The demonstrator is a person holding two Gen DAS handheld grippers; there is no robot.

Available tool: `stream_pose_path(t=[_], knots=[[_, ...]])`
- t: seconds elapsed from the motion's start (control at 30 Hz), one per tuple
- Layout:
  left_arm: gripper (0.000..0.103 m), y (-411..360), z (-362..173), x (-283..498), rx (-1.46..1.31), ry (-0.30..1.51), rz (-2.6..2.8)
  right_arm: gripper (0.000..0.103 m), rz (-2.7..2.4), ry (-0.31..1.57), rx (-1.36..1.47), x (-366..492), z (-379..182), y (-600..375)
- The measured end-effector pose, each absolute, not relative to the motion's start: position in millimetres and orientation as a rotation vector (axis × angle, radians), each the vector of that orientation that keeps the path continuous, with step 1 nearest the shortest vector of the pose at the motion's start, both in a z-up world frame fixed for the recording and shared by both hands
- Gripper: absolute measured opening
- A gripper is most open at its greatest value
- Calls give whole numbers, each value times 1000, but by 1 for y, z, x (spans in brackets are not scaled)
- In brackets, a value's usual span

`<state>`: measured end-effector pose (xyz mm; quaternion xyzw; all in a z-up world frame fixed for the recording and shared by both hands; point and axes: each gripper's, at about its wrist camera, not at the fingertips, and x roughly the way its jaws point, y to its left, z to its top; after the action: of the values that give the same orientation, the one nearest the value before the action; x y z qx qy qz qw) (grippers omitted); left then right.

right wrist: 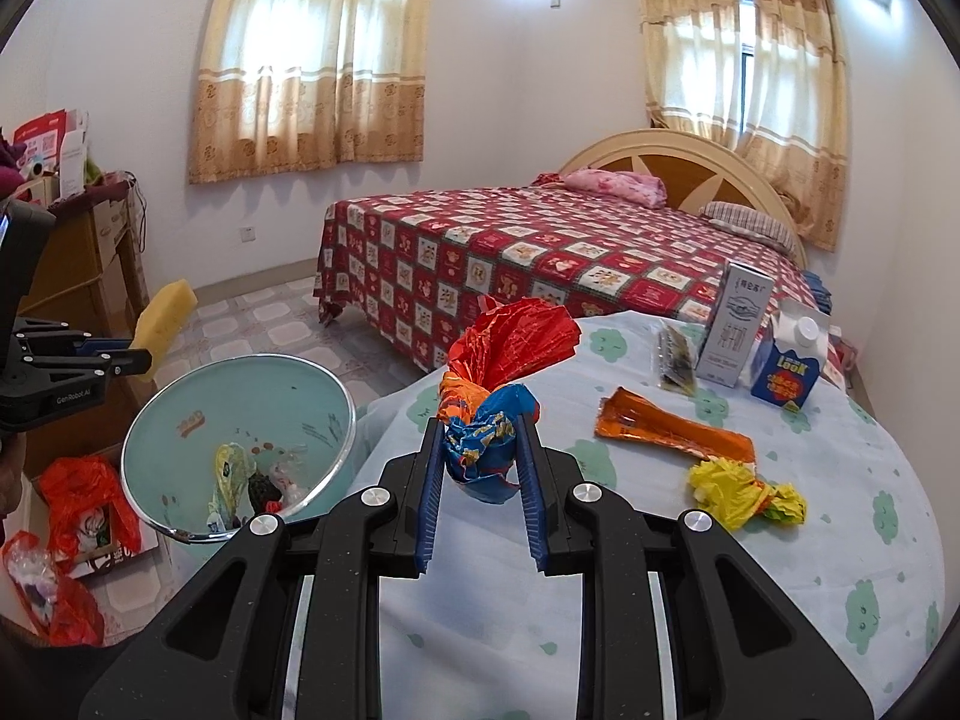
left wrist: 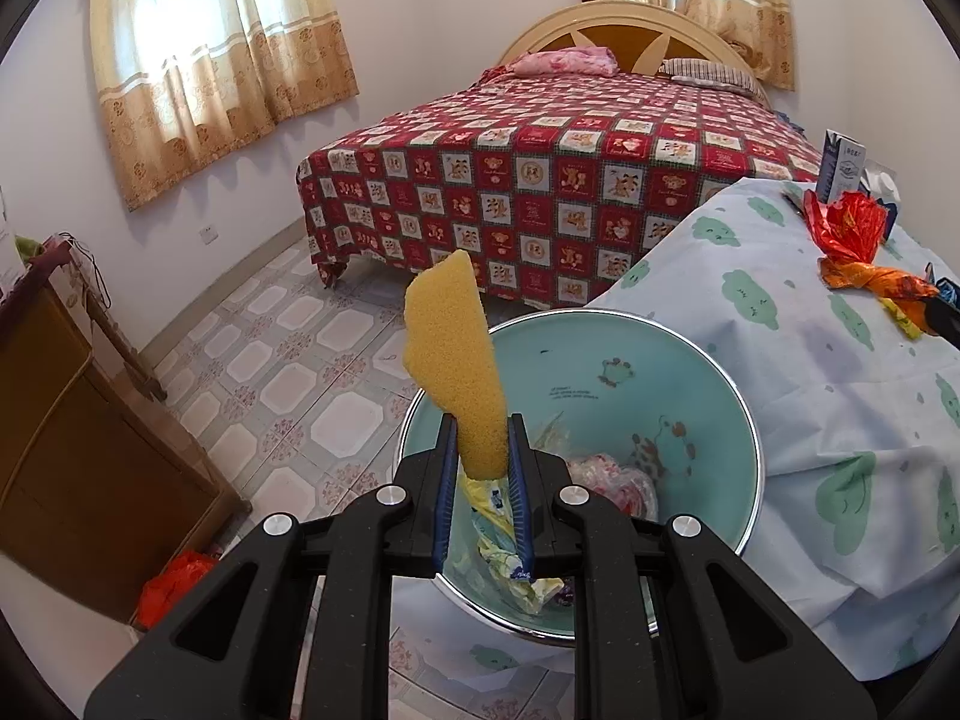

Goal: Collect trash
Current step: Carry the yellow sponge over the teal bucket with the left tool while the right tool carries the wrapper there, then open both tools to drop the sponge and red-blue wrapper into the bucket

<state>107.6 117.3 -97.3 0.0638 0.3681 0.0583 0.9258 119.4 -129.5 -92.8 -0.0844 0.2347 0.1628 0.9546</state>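
My left gripper [left wrist: 480, 420] is shut on a yellow sponge [left wrist: 450, 354] and holds it over the near rim of the light-blue trash bin [left wrist: 708, 372], which has several wrappers at its bottom. The sponge [right wrist: 165, 315], left gripper [right wrist: 141, 366] and bin [right wrist: 180, 396] also show in the right wrist view. My right gripper [right wrist: 480, 414] is shut on a crumpled red, orange and blue foil wrapper [right wrist: 498, 372] above the table. On the table lie an orange wrapper [right wrist: 672, 429] and a yellow crumpled wrapper [right wrist: 744, 492].
The table [right wrist: 660, 570] has a light cloth with green clouds. At its far edge stand a tall white carton [right wrist: 735, 324], a blue carton [right wrist: 789, 369] and a dark packet [right wrist: 675, 354]. A bed [right wrist: 540, 264] is beyond. Red bags [right wrist: 78, 504] and cardboard boxes [left wrist: 78, 450] sit left.
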Motion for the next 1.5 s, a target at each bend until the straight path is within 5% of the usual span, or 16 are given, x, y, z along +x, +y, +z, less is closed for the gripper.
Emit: stream_pose_path(t=[1.5], knots=[[19,135,-91,112,93,747,133,26,502,463,-273,114,-93,-56]])
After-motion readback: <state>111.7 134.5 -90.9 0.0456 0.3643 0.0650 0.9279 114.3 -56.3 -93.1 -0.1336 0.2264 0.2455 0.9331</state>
